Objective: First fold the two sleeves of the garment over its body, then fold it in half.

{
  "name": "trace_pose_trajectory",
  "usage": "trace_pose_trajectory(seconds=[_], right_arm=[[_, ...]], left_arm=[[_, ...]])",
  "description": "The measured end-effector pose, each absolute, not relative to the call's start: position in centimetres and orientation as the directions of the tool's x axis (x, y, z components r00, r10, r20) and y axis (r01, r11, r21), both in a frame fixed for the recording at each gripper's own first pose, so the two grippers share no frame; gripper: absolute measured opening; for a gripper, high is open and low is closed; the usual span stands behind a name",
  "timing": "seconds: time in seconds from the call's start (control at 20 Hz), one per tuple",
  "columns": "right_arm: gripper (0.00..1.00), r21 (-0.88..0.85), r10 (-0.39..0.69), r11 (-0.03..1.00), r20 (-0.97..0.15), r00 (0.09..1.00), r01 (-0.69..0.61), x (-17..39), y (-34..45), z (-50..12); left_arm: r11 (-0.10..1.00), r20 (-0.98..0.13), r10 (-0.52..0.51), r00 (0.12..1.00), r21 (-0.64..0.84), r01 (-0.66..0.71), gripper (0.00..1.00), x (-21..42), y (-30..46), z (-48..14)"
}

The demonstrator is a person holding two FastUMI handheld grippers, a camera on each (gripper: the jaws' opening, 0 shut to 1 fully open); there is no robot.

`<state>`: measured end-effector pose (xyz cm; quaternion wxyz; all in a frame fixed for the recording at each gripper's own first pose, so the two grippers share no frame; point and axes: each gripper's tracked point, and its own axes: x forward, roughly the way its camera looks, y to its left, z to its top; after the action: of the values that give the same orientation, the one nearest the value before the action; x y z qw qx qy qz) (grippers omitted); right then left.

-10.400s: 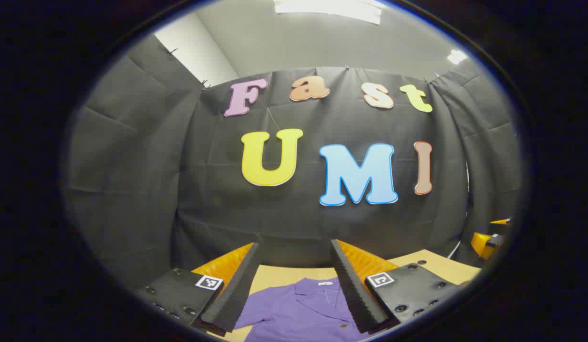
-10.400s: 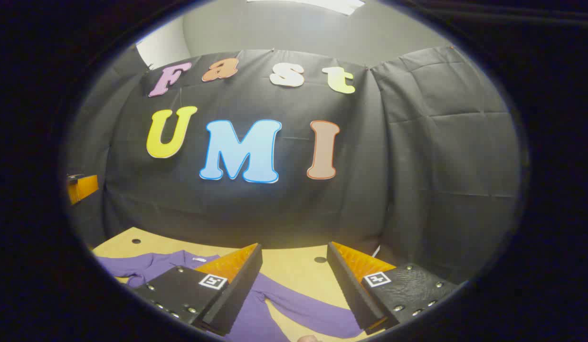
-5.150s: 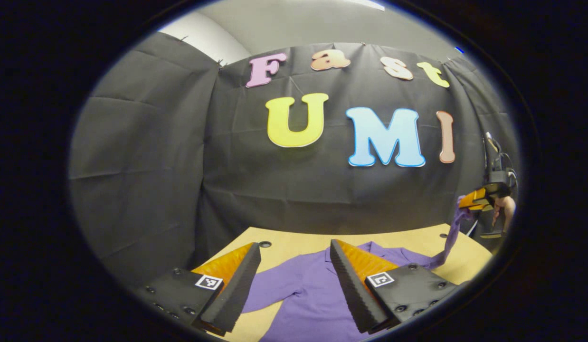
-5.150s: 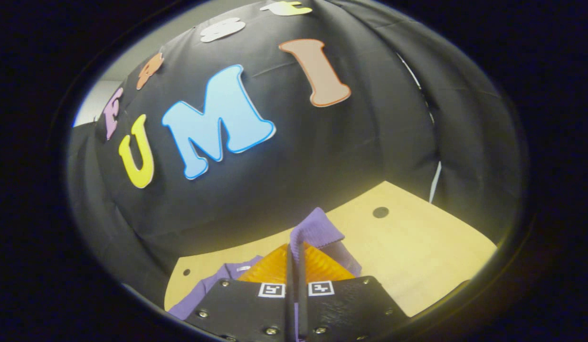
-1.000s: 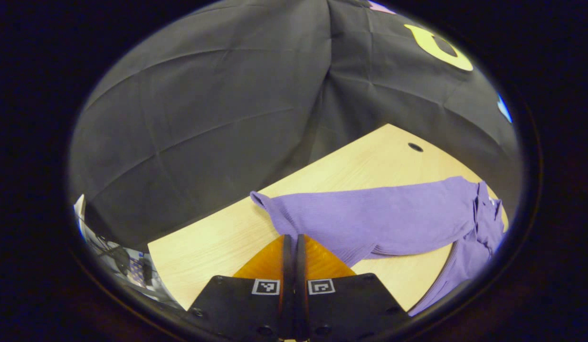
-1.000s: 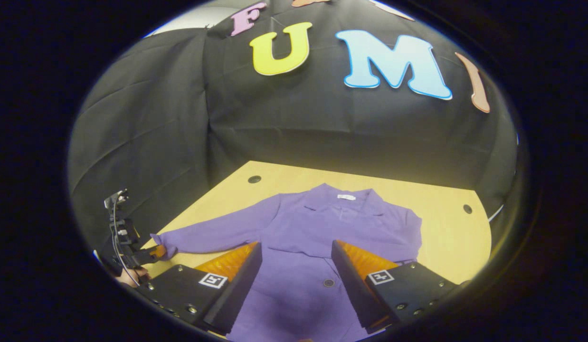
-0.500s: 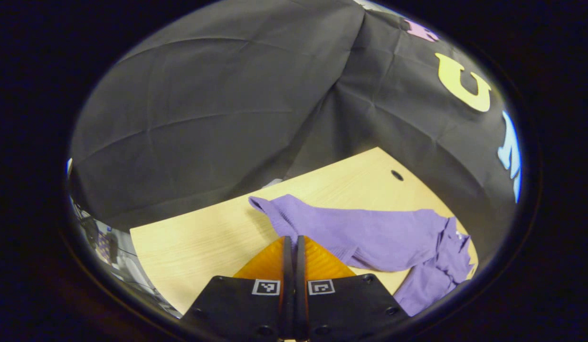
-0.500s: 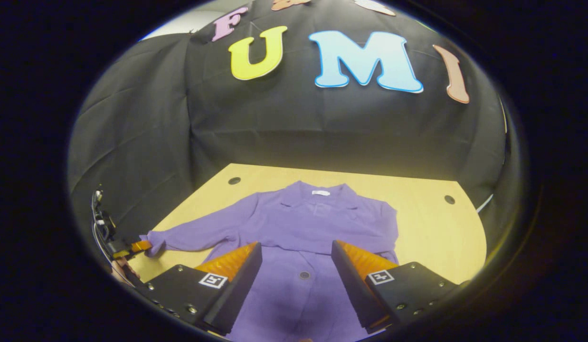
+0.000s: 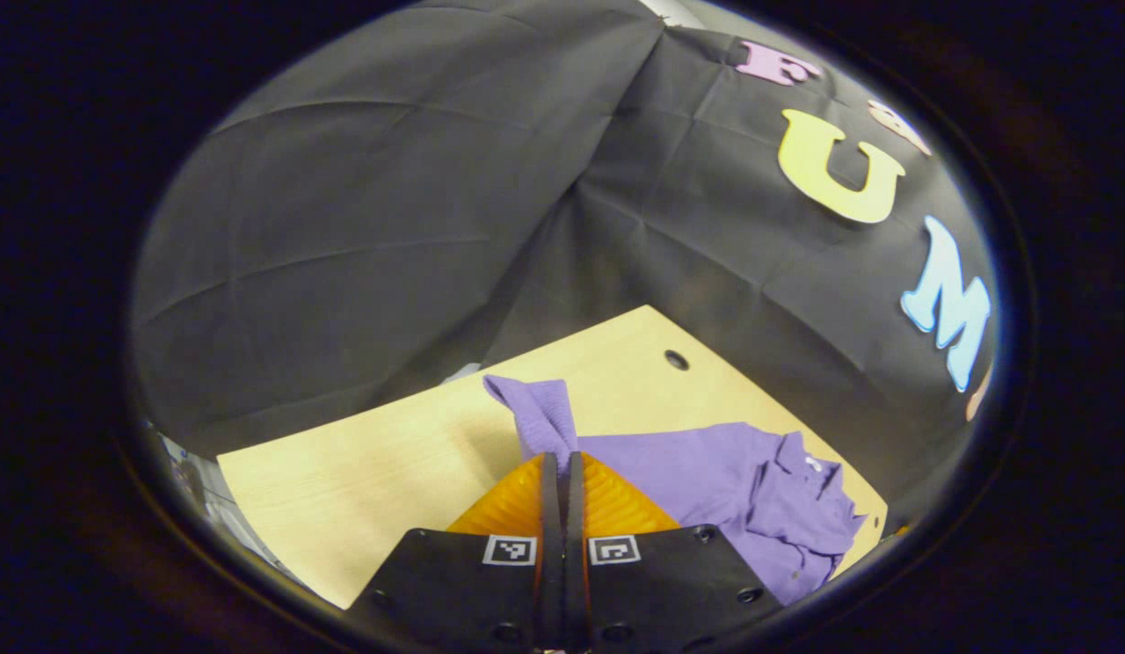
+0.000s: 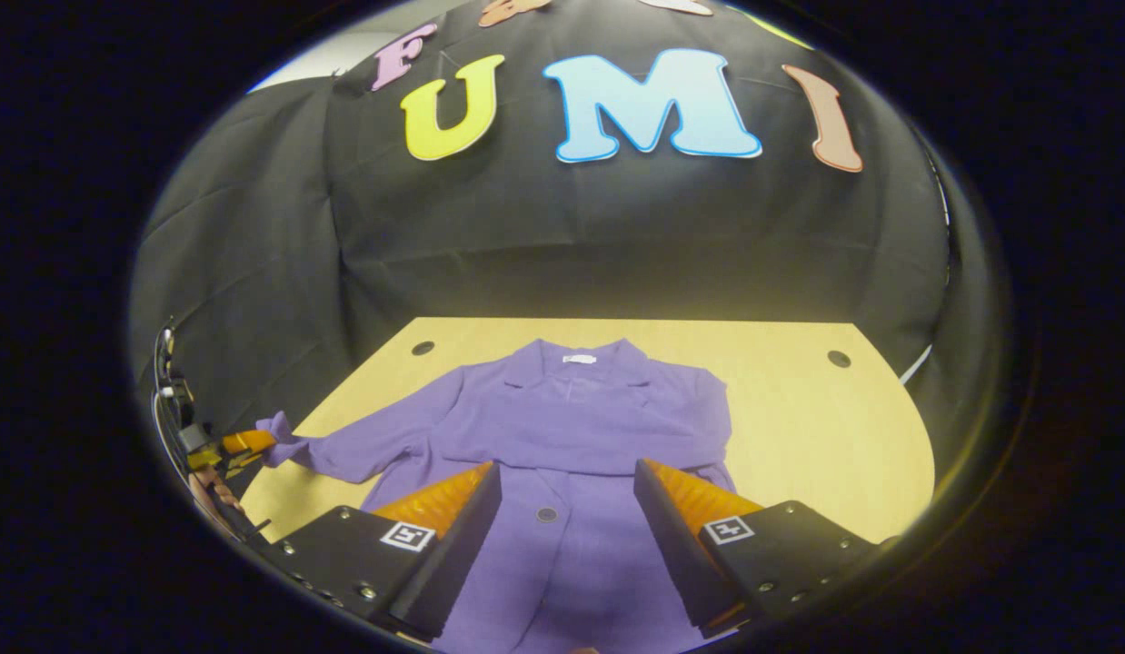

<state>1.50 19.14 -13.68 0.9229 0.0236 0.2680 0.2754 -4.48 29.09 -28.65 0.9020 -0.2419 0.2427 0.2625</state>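
Observation:
A purple button shirt [image 10: 581, 413] lies flat on the wooden table [image 10: 799, 427], collar toward the far wall. One sleeve lies folded across its chest. The other sleeve [image 10: 363, 445] stretches out to the left, its cuff raised off the table. My left gripper [image 9: 561, 457] is shut on that cuff [image 9: 544, 409], which sticks up past the fingertips; the shirt body [image 9: 708, 468] trails off to its right. In the right gripper view the left gripper [image 10: 240, 442] holds the cuff at the table's left edge. My right gripper [image 10: 564, 468] hovers open over the shirt's front with nothing between its fingers.
The table has round holes [image 10: 423, 347] near its far corners, another one [image 10: 838, 358] at the right. Black cloth walls close in behind and on both sides. A hand [image 10: 208, 495] holds the left gripper by the table's left edge, with cables above it.
The left gripper has lifted the sleeve cuff off the table and carried it toward the shirt body. The right gripper stays open and has drifted slightly over the shirt.

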Motion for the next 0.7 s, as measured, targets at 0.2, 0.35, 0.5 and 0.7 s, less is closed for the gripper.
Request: trace_pose_trajectory(seconds=[0.2, 0.35, 0.5, 0.7], right_arm=[[0.92, 0.201, 0.509, 0.857, -0.479, 0.715, -0.475, 2.0, 17.0, -14.0], [0.92, 0.193, 0.492, 0.867, -0.475, 0.73, -0.459, 2.5, 15.1, -14.1], [0.92, 0.18, 0.477, 0.875, -0.47, 0.743, -0.449, 2.8, 13.3, -14.4], [0.92, 0.188, 0.466, 0.882, -0.475, 0.746, -0.431, 2.9, 11.0, -15.0]], left_arm=[[0.792, -0.523, 0.259, 0.812, -0.366, -0.488, 0.07, 0.4, 23.3, -25.4], [0.838, -0.498, 0.177, 0.849, -0.376, -0.395, 0.07, 3.6, 17.9, -24.1], [0.869, -0.485, 0.091, 0.87, -0.388, -0.307, 0.07, 6.4, 11.9, -23.0], [0.892, -0.468, -0.035, 0.883, -0.414, -0.183, 0.07, 9.7, 3.9, -22.3]])
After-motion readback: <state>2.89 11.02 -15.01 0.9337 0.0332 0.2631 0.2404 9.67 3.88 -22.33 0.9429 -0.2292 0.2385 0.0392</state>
